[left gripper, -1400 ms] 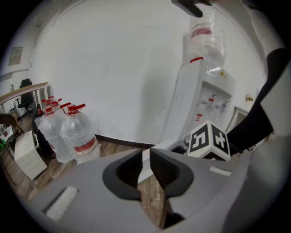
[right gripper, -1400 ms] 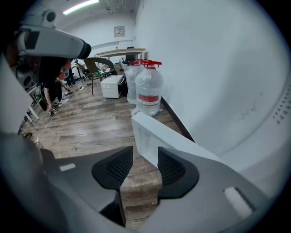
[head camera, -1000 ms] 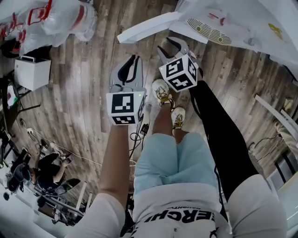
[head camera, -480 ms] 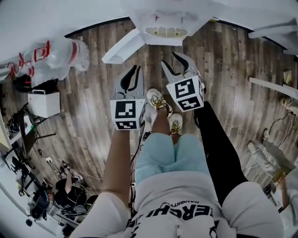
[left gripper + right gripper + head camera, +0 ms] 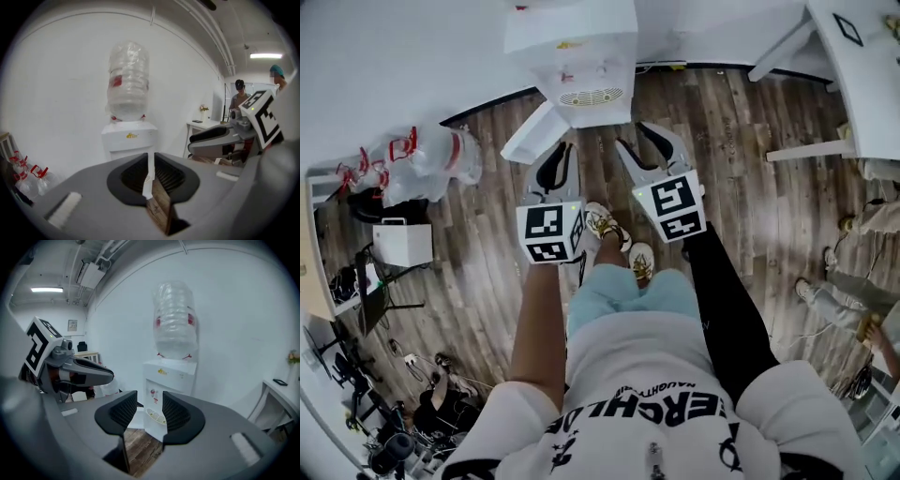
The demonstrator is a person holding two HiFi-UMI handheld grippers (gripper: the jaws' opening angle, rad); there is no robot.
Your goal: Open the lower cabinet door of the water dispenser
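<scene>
**Cabinet door already swung out; both grippers stand back from it**

Wood-plank floor [image 5: 469,216] runs up to a white wall [image 5: 394,56]. At the far left lie clear plastic bags [image 5: 427,164], with a white box [image 5: 403,244] below them.

Next comes the left gripper [image 5: 565,147]. Its jaws are drawn in to a narrow slit and hold nothing. In the left gripper view the lower cabinet door [image 5: 149,180] shows edge-on through that slit, with floor visible under it, so the door is ahead of the gripper and not clamped.

From the head view the door [image 5: 532,133] angles out to the person's left from the foot of the water dispenser [image 5: 577,42], which stands against the wall with its bottle [image 5: 127,79] on top.

The right gripper [image 5: 628,133] is held near the left one. Its jaws are clearly apart and empty, and they frame the dispenser's front from a distance. A white table [image 5: 862,75] stands at the far right.

The opening looks largely done. If the door needs to go wider, I judge the left gripper better placed. It would have to spread its jaws, come down to the door's free edge and take a shallow bite. It should then follow the hinge's arc rather than pull straight back, since a straight tug might drag or rock the top-heavy dispenser. The right gripper could steady the dispenser's body.
</scene>
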